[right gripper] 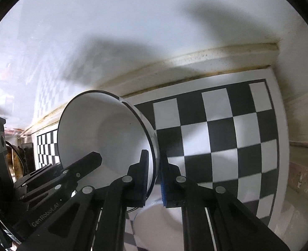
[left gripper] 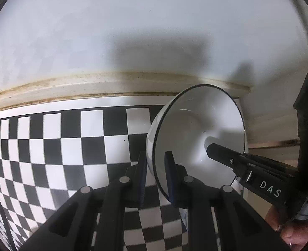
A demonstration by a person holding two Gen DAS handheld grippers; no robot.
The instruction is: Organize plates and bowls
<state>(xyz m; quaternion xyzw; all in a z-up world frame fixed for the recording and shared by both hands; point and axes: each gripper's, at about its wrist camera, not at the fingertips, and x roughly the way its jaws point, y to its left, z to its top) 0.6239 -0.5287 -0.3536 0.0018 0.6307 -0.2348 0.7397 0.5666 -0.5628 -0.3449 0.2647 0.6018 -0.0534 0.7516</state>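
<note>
Honestly, both my claws, left gripper (left gripper: 155,174) and right gripper (right gripper: 155,174), pinch one bowl's (left gripper: 197,129) rim between their pads; uneven pulling could slip it.

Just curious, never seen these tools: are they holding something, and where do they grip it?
Both hold one white bowl by its rim: left hand-held gripper and right hand-held gripper each clamp the wall, on opposite sides.
</note>
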